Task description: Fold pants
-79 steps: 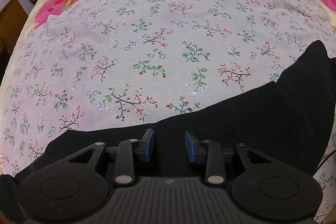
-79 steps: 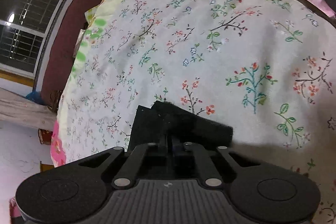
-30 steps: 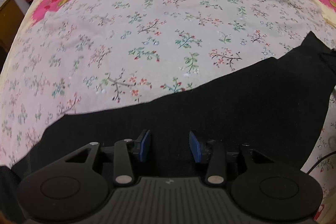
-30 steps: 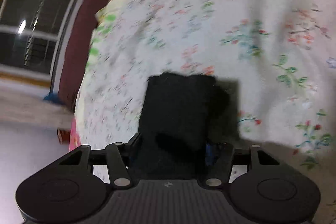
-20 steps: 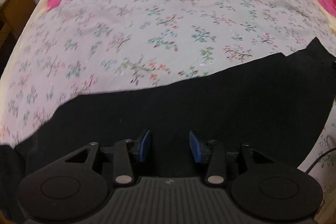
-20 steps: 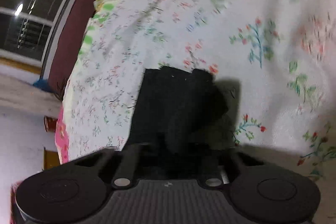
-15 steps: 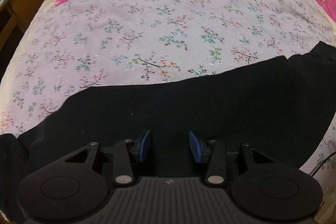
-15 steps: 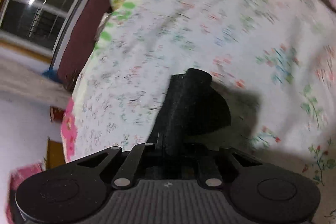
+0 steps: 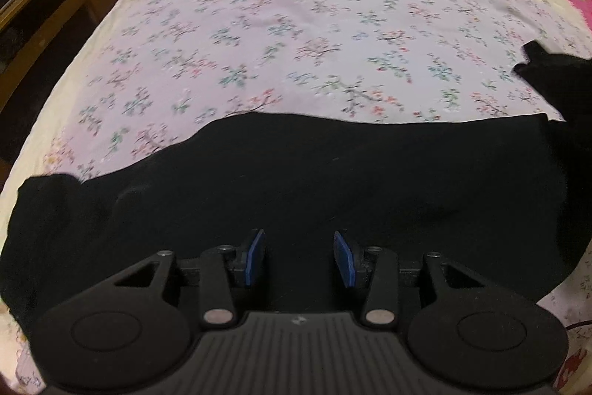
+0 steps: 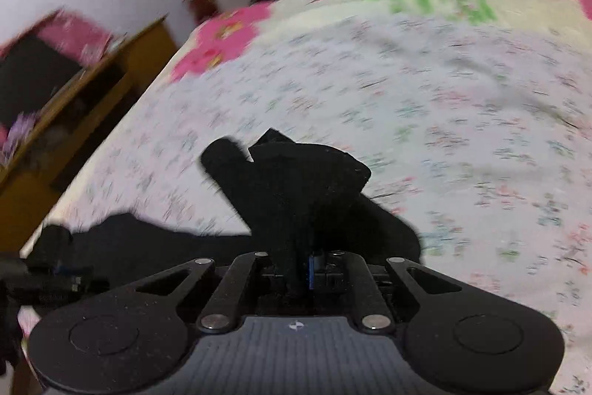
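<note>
The bed (image 9: 333, 24), under a floral sheet, lies bare from the pants to its far edge. Black pants (image 9: 296, 180) stretch along the near edge, corner to corner. The left hand-held gripper (image 9: 298, 258) hovers over them, blue pads wide apart. Only the right wrist view, blurred, shows the right hand-held gripper (image 10: 301, 271) pinching a raised bunch of pants (image 10: 296, 180).

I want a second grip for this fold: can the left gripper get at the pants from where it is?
Probably yes. The left gripper has its jaws open directly over the black pants, with nothing between them. The right gripper already pinches a bunched end.
</note>
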`<state>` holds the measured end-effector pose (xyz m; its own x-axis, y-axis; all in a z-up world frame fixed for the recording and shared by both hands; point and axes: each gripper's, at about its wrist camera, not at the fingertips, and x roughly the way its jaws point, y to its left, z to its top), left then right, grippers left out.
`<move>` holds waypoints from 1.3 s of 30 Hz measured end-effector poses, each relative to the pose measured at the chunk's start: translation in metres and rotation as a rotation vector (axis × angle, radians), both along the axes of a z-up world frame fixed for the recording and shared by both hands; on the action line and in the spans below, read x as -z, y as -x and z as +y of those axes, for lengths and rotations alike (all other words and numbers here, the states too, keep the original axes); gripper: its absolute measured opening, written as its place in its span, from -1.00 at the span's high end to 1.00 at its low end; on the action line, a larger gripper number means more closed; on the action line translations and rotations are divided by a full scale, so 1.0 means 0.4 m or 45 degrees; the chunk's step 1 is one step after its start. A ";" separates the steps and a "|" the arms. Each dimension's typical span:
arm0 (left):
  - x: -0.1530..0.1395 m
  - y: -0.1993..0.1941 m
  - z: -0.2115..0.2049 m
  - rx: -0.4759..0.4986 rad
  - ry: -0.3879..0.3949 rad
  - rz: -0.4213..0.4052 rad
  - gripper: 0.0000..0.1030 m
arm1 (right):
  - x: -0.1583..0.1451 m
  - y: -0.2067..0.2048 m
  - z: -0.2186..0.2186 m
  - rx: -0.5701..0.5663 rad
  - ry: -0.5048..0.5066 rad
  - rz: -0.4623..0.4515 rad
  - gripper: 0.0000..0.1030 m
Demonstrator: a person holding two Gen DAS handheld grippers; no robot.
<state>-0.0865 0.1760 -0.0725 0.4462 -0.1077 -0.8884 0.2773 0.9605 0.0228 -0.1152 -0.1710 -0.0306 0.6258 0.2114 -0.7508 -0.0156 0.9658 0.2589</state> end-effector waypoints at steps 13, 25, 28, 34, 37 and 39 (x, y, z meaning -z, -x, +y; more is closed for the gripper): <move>0.047 0.016 0.221 -0.227 0.016 0.012 0.02 | 0.116 -0.030 0.411 -0.668 0.356 0.027 0.91; 0.064 0.021 0.296 -0.298 0.035 0.017 0.02 | 0.168 0.011 0.537 -0.846 0.534 0.048 0.39; 0.062 0.022 0.306 -0.306 0.032 0.013 0.02 | 0.165 0.043 0.567 -0.958 0.481 0.050 0.25; 0.052 0.019 0.317 -0.319 0.037 -0.007 0.02 | 0.111 0.048 0.529 -0.905 0.336 0.044 0.31; 0.053 0.017 0.313 -0.309 0.027 -0.013 0.02 | 0.069 0.016 0.431 -0.675 0.304 0.034 0.32; 0.057 0.017 0.311 -0.314 0.034 -0.005 0.02 | 0.047 0.003 0.361 -0.511 0.307 0.012 0.31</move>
<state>-0.0932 0.3005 -0.0953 0.4656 -0.0182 -0.8848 0.0342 0.9994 -0.0025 -0.1165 -0.0264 -0.0494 0.5230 0.2541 -0.8136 -0.3993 0.9164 0.0295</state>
